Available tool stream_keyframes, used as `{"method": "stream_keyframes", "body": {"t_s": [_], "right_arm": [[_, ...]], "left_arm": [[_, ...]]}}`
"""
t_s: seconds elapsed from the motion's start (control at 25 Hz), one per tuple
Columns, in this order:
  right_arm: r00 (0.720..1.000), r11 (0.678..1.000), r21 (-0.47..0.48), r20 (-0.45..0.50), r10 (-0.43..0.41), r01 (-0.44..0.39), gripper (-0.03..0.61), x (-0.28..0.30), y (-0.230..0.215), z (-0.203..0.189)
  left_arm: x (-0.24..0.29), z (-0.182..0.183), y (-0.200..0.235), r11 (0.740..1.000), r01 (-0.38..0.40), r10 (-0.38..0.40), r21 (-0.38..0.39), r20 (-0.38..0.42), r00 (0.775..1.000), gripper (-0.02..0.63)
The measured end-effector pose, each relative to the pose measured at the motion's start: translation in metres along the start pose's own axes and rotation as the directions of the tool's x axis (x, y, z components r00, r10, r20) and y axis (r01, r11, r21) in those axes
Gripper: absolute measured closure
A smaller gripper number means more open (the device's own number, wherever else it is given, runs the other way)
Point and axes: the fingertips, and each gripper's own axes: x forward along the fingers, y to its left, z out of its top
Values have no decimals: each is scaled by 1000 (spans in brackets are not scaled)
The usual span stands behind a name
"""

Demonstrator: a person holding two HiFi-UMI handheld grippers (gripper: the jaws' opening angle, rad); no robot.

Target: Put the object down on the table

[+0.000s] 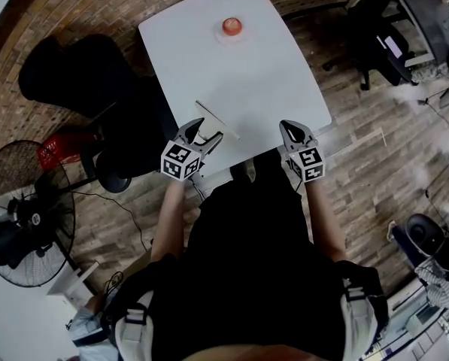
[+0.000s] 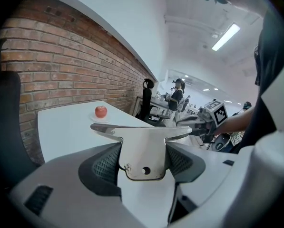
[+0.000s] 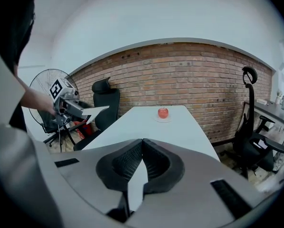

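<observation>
Holding anything, is the left gripper [image 2: 142,146]?

— Yes. Its jaws stand wide, and the ribbed pads press on both sides of a flat metal piece [image 2: 132,129]: a broad tab with a small hole, topped by a long, thin crossbar.

And where is that piece in relation to the counter [image 1: 262,74]?

— At the near left edge. From the head view the crossbar reaches in over the white top, while the gripper itself sits right at the rim. In the left gripper view the surface runs on beyond and below the metal, so I judge it is in the air and not resting. Contact cannot be ruled out from these angles.

What about the right gripper [image 3: 142,146]?

— Its pads are pressed together with nothing between them. It hangs at the near right edge, well apart from the piece.

Is anything else on the counter?

— Only a red apple [image 1: 232,26] at the far end, well clear of both grippers.

So how far along is the task?

— The carrying looks nearly finished, since the piece is already over the counter's edge. The whole set-down is left: lower the piece until it lies flat, spread the jaws and draw the gripper back. There is plenty of bare surface just ahead for it.
</observation>
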Motion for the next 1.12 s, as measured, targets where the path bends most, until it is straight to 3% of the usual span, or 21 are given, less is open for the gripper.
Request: {"method": "stream_keyframes", "body": {"t_s": [0.4, 0.68, 1.12], "right_arm": [[999, 999, 33, -35, 4, -3, 580, 2, -26, -19], [999, 998, 56, -36, 29, -27, 580, 5, -33, -17], [999, 997, 67, -34, 27, -24, 580, 10, -48, -32]], "left_arm": [[46, -7, 6, 1000, 28, -27, 12, -78, 997, 318], [79, -28, 6, 996, 64, -50, 67, -201, 978, 318], [118, -30, 10, 989, 101, -70, 105, -261, 963, 318]]}}
